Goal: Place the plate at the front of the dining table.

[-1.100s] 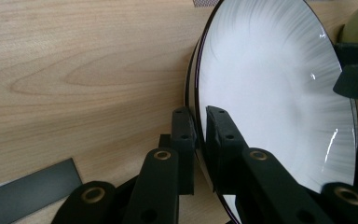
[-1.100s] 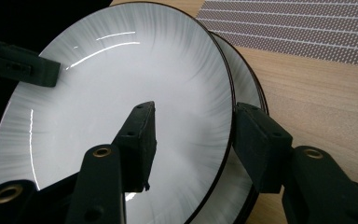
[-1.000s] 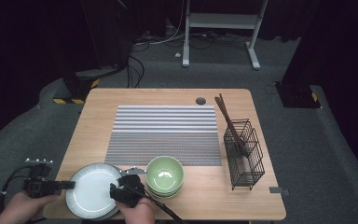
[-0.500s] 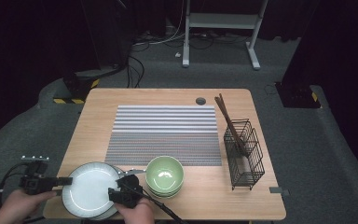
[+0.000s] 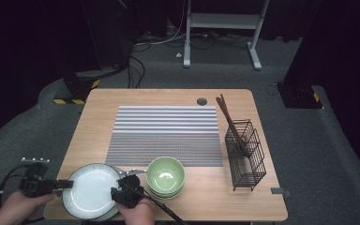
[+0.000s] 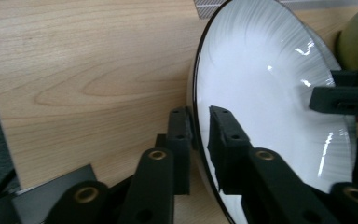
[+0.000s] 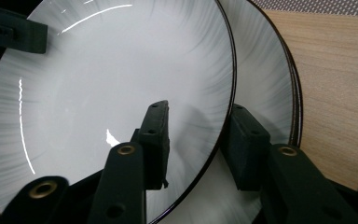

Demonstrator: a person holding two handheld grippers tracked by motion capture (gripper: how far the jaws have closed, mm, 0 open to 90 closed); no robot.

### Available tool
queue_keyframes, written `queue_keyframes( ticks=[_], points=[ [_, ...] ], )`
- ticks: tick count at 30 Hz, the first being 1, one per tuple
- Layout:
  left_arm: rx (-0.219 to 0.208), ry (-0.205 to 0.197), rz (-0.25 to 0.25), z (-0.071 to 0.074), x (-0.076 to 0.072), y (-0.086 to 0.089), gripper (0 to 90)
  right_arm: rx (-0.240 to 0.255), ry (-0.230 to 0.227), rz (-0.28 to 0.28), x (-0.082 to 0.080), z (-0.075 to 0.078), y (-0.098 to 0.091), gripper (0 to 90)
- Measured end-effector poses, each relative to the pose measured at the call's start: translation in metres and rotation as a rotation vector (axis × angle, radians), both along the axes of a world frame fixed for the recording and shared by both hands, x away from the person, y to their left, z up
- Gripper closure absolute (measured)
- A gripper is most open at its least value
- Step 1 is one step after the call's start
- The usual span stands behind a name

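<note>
- Left gripper (image 6: 199,135): we see its jaws pinching the rim of the top white plate (image 6: 270,93), on the side away from the green bowls.
- Right gripper (image 7: 198,140): jaws have just been closing, straddling the opposite rim; contact uncertain.
- Plate sits over a second plate (image 7: 265,84), beside the green bowls (image 5: 165,176).
- Wooden table (image 5: 168,96); striped mat (image 5: 166,133) beyond the plate.

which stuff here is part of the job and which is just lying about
In the job:
- top white plate, lifted off the plates under it
- left gripper, shut on its rim
- right gripper, jaws just closing astride the opposite rim

Lying about:
- green bowls
- striped mat
- wire basket with chopsticks
</note>
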State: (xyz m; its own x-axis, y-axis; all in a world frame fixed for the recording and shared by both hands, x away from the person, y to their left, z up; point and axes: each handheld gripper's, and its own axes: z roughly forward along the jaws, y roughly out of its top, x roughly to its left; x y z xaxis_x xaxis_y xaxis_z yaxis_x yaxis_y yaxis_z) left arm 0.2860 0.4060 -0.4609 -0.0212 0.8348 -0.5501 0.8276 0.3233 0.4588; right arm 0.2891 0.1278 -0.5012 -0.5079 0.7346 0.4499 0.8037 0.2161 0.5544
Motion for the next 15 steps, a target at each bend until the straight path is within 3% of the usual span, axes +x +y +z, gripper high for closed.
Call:
queue_keyframes(
  ticks=[5,15],
  points=[
    [-0.003,-0.004,0.005,-0.001,0.000,0.000,81.4,0.010,0.017,-0.017,0.001,-0.002,-0.004,73.6],
    [0.003,-0.066,0.014,0.012,0.007,0.004,84.4,0.066,0.047,0.012,0.001,-0.005,-0.004,74.3]
  ],
)
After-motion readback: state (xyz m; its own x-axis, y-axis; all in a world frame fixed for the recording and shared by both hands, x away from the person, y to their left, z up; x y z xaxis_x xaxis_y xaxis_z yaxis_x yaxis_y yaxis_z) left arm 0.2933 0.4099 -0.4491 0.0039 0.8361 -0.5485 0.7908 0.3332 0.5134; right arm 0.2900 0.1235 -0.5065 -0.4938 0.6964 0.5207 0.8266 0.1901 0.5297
